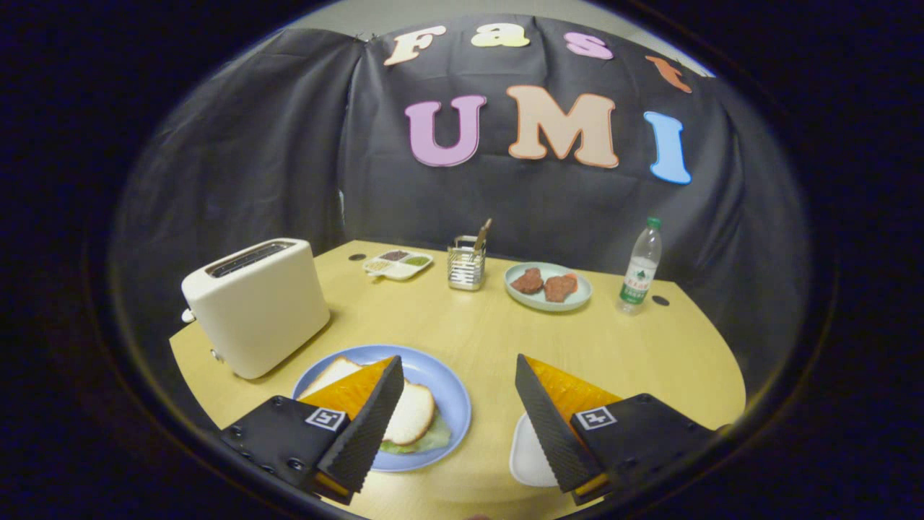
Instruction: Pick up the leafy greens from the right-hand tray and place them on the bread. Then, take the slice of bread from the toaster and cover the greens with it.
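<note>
While the gripper (458, 401) hangs with its fingers spread wide and empty over the desk (491, 332), the stacked bread (411, 413) over greens (426, 440) lies near-left on the blue plate (444, 375), behind the left finger.

bottle label: water bottle (641, 269) at the far side of the desk (491, 332) carries a green-and-white label; its print is too small to read.
finger markers: each finger of the gripper (459, 383) bears a square black-and-white coded marker, a pattern and not lettering.
toaster: toaster (254, 303) shows no readable marking.
</note>
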Demonstrator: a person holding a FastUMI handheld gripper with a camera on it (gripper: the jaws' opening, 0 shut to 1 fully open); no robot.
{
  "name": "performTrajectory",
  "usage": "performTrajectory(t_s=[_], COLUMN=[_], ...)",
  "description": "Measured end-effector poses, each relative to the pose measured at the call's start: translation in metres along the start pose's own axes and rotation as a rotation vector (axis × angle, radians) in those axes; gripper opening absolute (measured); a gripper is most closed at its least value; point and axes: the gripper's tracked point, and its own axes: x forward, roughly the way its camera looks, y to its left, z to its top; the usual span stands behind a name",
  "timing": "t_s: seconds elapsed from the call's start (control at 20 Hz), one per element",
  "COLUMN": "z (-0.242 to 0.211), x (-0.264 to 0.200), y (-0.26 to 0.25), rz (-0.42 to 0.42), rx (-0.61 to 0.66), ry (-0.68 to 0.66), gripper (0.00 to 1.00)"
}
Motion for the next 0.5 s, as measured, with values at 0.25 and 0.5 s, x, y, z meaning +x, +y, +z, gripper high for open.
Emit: performTrajectory(t_s=[0.25,0.5], z=[0.035,0.039], x=[-0.029,-0.055], y=[-0.028,-0.032], rz=[-0.041,-0.041], rx=[0.022,0.064], ry=[-0.140,-0.201], gripper=[0.99,0.99])
